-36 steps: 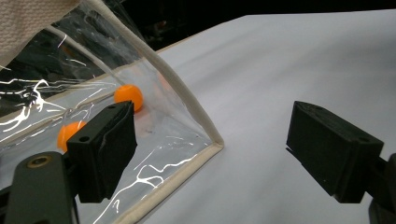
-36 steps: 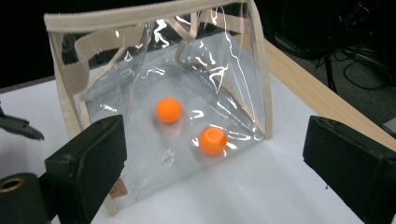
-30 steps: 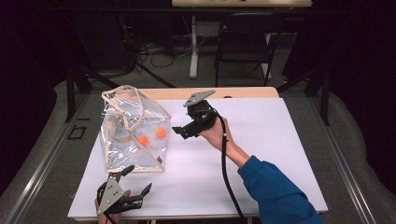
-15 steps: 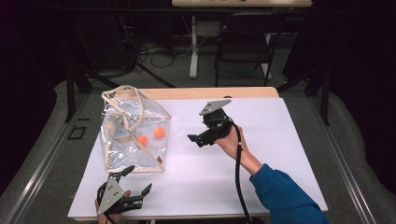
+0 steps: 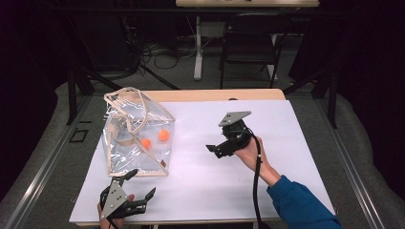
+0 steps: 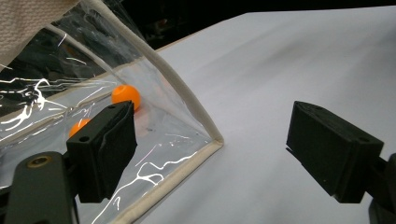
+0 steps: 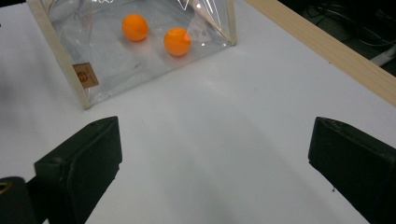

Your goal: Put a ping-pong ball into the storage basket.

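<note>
Both hand-held grippers wide open, empty: left (image 5: 138, 187) by clear bag (image 5: 136, 138) corner, right (image 5: 216, 149) mid-worktop. Two orange balls (image 7: 177, 41) inside. Risk: flimsy bag collapses or slides when nudged.

Clear bag (image 5: 136, 136) upright (two orange balls (image 5: 164, 135) inside).

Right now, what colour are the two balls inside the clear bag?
Orange. The balls lie inside the bag, clearest in the right gripper view.
</note>
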`<state>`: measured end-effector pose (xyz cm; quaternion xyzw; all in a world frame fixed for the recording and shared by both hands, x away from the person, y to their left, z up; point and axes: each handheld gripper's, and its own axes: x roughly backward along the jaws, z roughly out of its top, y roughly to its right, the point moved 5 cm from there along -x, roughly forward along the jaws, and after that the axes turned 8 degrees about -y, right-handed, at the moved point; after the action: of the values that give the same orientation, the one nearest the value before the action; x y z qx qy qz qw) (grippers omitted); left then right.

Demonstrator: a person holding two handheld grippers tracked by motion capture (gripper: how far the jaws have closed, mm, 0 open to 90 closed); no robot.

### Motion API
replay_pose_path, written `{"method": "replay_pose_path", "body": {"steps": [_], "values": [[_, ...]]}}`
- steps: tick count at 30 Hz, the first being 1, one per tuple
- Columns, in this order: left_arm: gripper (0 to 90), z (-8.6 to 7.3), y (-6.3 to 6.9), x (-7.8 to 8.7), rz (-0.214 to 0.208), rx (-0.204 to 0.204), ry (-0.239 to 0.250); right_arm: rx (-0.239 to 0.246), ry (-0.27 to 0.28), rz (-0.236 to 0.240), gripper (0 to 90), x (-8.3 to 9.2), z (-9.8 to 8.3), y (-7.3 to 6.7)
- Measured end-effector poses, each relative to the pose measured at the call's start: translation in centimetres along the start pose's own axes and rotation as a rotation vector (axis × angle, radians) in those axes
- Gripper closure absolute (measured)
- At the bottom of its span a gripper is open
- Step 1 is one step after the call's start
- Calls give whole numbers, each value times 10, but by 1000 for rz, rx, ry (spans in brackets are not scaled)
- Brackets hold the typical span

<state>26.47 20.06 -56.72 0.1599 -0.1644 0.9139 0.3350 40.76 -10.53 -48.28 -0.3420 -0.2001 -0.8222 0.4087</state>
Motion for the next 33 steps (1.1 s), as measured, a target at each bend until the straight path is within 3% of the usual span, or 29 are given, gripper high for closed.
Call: {"method": "replay_pose_path", "body": {"steps": [25,33], "values": [[158,0,0,0,3,0,-4,-31,-38,-64,2,24,-71,8],[158,0,0,0,2,0,-3,-27,-30,-88,2,30,-90,4]]}}
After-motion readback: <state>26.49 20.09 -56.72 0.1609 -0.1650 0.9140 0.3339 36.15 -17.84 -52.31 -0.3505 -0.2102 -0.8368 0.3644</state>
